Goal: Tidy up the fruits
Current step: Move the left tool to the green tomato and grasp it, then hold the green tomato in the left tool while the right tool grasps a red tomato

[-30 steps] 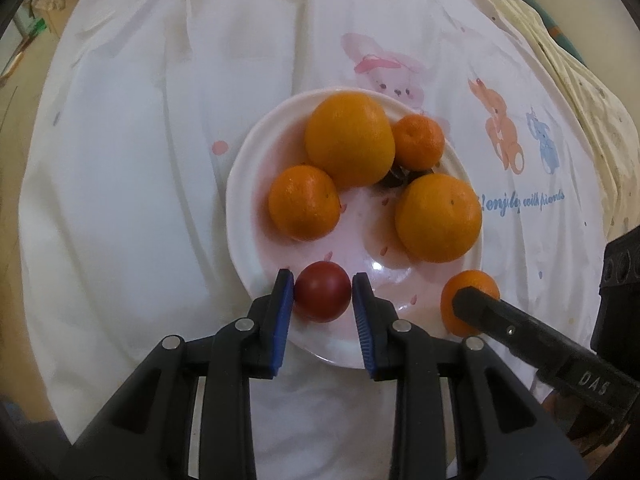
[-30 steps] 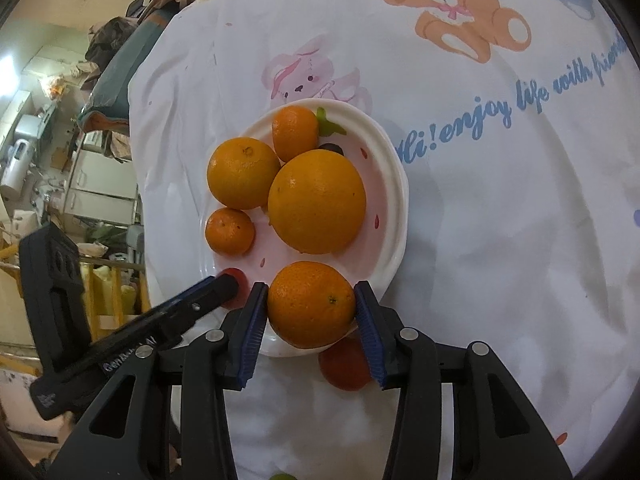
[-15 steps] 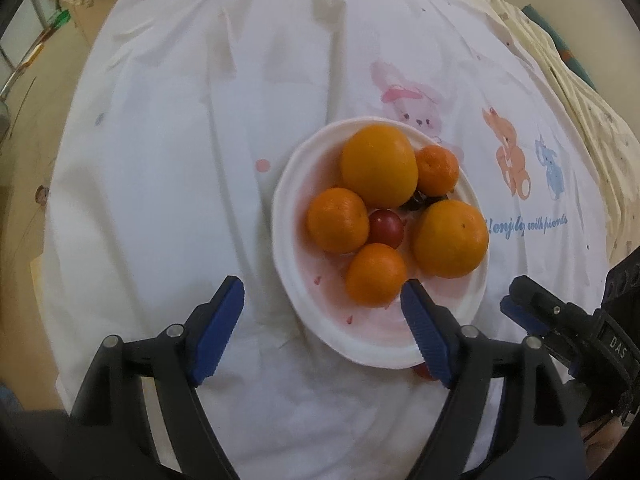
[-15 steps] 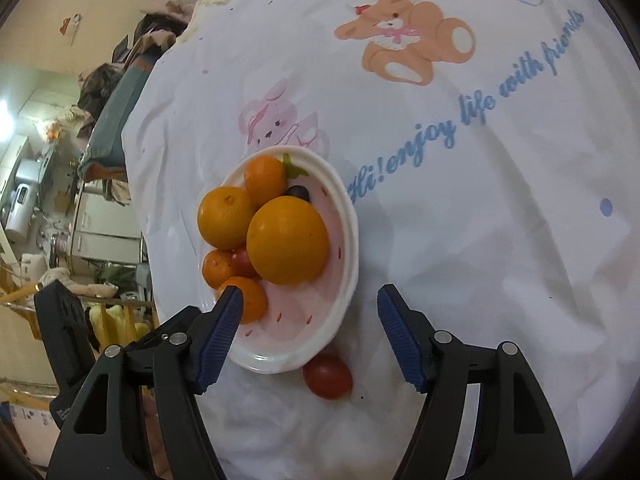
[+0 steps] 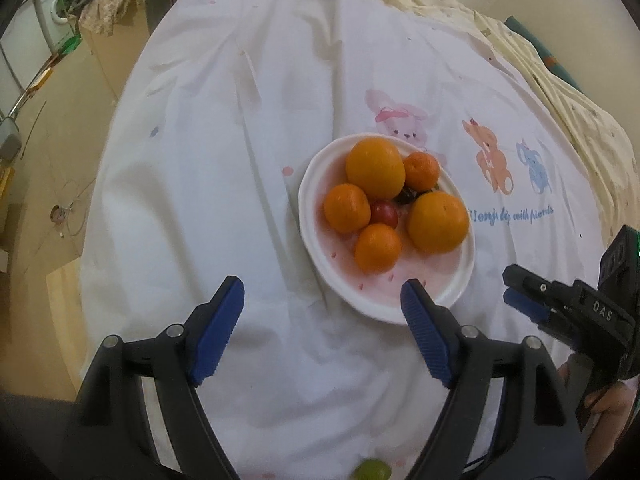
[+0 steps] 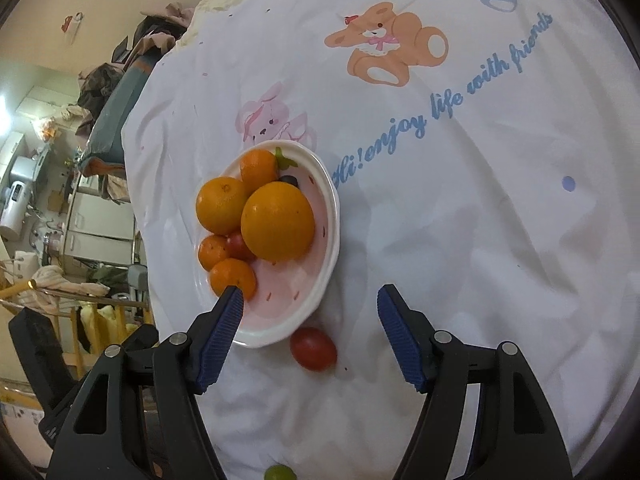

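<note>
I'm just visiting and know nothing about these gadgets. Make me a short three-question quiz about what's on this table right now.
1. True or false: the left gripper is holding a fruit.
2. How many orange citrus fruits sit in the white plate?
A) three B) five C) seven
3. Fill in: the red tomato lying on the tablecloth sits just outside the plate's near ____.

Key
1. False. Its jaws are wide apart and empty, and so are those of the right gripper.
2. B
3. rim. A second tomato sits among the oranges.
</note>
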